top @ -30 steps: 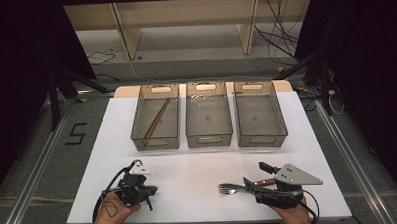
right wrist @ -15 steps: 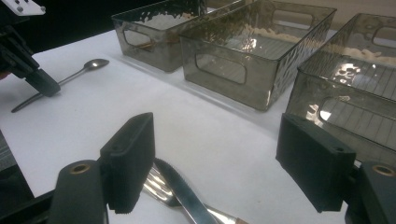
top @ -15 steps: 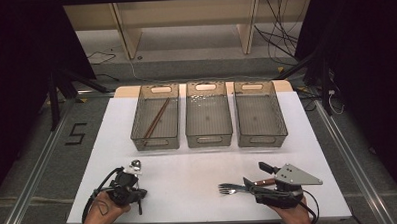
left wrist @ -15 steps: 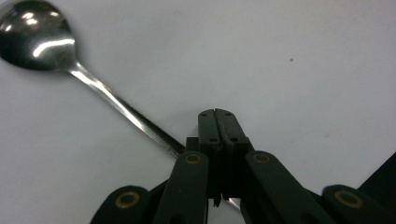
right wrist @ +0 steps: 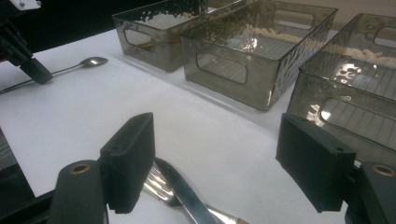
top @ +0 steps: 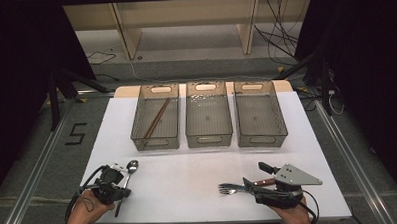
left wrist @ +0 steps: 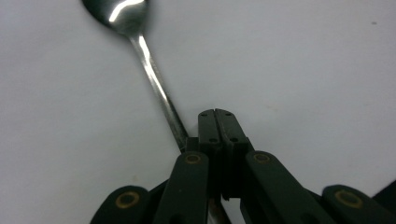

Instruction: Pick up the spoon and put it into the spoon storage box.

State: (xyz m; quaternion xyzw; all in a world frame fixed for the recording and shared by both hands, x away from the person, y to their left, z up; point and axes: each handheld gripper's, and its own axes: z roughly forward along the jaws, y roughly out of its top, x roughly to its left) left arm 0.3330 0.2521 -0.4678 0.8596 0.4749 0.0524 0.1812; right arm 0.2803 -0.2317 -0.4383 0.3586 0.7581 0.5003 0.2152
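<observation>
The white desk [top: 198, 167] carries three clear bins [top: 209, 120] at its far side. Near the front edge, the right gripper [top: 254, 186] has its fingers wide over a fork [top: 228, 189] and knife [right wrist: 187, 193]. The left gripper [left wrist: 217, 122], fingers pressed together, sits just beside a spoon [top: 128, 173] lying flat.

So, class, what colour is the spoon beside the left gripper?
Shiny silver metal: the spoon shows best in the left gripper view.

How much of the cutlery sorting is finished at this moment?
Done: chopsticks lie in the left bin. In hand: the left hand-held gripper, shut, sits beside the spoon handle, not gripping it. Left: spoon, fork and knife remain on the table; the right hand-held gripper is open.
</observation>
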